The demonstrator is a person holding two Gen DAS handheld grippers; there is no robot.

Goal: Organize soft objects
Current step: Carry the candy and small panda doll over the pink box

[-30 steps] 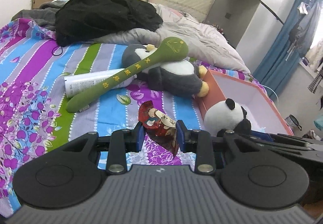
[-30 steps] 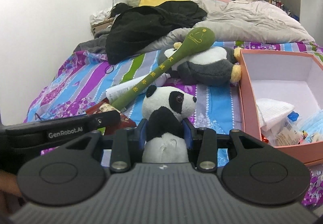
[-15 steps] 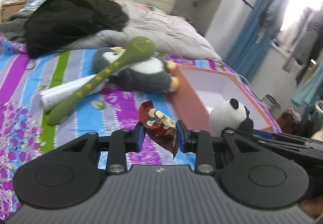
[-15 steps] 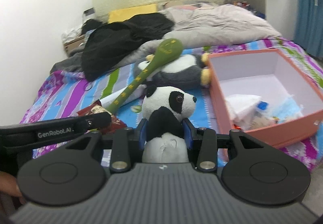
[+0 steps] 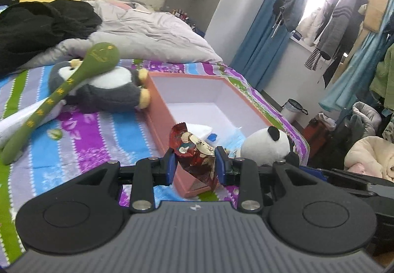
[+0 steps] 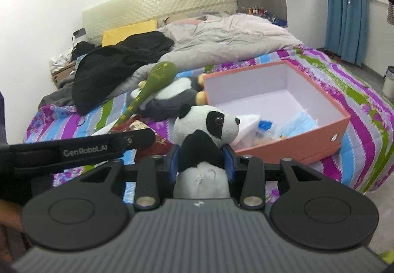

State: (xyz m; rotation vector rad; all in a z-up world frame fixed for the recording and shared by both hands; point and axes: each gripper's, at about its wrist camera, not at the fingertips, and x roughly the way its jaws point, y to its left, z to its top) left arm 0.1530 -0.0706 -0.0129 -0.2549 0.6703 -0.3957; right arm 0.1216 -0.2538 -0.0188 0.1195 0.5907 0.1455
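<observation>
Above a striped bedspread (image 6: 364, 110), the left gripper (image 5: 196, 165) pinches a crinkly red snack packet (image 5: 194, 149) while the right gripper (image 6: 201, 162) squeezes a fuzzy panda toy (image 6: 204, 130), both near an open orange cardboard box (image 6: 295, 140); left of it lie a plush penguin (image 5: 106, 90) and a long green plush mallet (image 5: 61, 93).

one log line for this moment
left claw: shut on snack packet | right claw: shut on panda plush | orange box: open

penguin toy (image 5: 103, 90) left of box (image 5: 157, 110) — both on bed (image 5: 81, 140)
</observation>
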